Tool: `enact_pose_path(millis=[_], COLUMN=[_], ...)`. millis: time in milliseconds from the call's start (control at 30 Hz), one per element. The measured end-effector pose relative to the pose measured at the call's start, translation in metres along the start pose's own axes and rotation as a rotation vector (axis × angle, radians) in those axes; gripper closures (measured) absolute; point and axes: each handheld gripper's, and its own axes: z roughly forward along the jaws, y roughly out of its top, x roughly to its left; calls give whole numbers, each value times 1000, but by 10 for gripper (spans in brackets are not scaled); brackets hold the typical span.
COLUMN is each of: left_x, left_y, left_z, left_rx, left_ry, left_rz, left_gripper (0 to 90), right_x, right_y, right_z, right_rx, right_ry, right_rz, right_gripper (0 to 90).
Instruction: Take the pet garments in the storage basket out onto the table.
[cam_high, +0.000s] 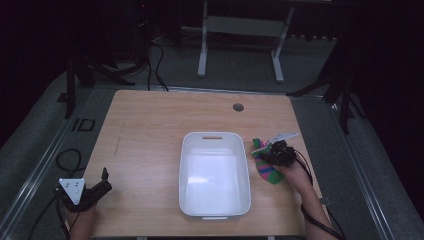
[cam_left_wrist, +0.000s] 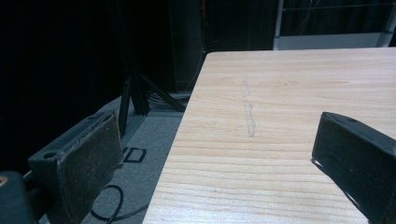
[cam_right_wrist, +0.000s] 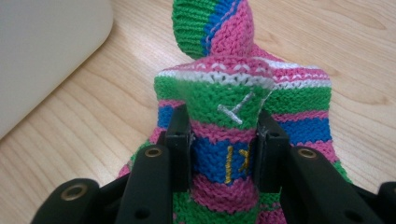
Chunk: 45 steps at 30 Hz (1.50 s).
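A knitted sock (cam_high: 270, 172) striped in pink, green, blue and white lies on the wooden table (cam_high: 145, 130), just right of a white bin (cam_high: 184, 175). My right gripper (cam_high: 267, 157) is down on it. In the right gripper view both pads of this gripper (cam_right_wrist: 223, 130) pinch a bunched fold of the sock (cam_right_wrist: 224, 88), which carries a small plastic tag pin. At the table's front left corner my left gripper (cam_high: 104, 181) rests open. Its jaws (cam_left_wrist: 215, 158) stand wide apart over bare wood with nothing between them.
The white bin's inside holds nothing, and its wall (cam_right_wrist: 46, 46) is close to the sock's left. A round cable hole (cam_high: 238, 107) sits near the table's far edge. The table's left edge (cam_left_wrist: 177, 140) drops to a grey floor with cables. A white desk frame (cam_high: 202, 50) stands beyond.
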Motion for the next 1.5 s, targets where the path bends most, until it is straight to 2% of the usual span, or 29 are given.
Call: enact_pose_path(millis=[133, 167, 200, 233, 267, 300, 333, 433, 600, 667, 833, 933, 1033, 1200, 1267, 1367, 1500], left_x=[0, 0, 0, 0, 0, 0, 1, 0, 0, 0, 0, 0, 0, 0, 0, 0, 0], left_y=[0, 0, 0, 0, 0, 0, 0, 0, 0, 0, 0, 0, 0, 0, 0, 0, 0], left_z=[0, 0, 0, 0, 0, 0, 0, 0, 0, -1, -1, -1, -1, -1, -1, -1, -1], left_rx=[0, 0, 0, 0, 0, 0, -1, -4, -4, -5, -5, -6, -7, -8, -7, -8, -8], left_ry=[-1, -2, -2, -2, -2, -2, -2, 0, -1, -1, -4, -3, -1, -2, -2, -1, -1], left_rz=[-2, -2, -3, -4, -5, -7, -8, -11, -10, -8, -8, -6, -3, -7, -5, -4, -8], left_gripper=[20, 20, 20, 20, 20, 20, 20, 20, 20, 20, 20, 20, 20, 20, 20, 20, 20], right_x=[3, 5, 5, 6, 7, 7, 7, 9, 10, 9, 9, 6, 0, -7, -10, -12, -12], right_y=[1, 4, 4, 6, 9, 9, 11, 15, 14, 7, -9, -22, -35, -60, -69, -83, -99], right_z=[1, -1, -1, -2, -6, -6, -8, -17, -33, -40, -47, -51, -56, -64, -66, -67, -68], right_rx=[7, 12, 12, 13, 11, 11, 11, -11, -61, -90, -112, -149, -194, -267, -276, -271, -253], right_ry=[-12, -7, -7, -4, 11, 11, 18, 25, 36, 42, 29, -14, -45, -126, -148, -152, -172], right_rz=[0, -15, -15, -18, -22, -22, -19, -19, -25, 5, 2, 17, 49, 116, 138, 161, 167], right_gripper=[599, 535, 535, 495, 404, 404, 347, 242, 130, 134, 121, 121, 121, 121, 126, 131, 130])
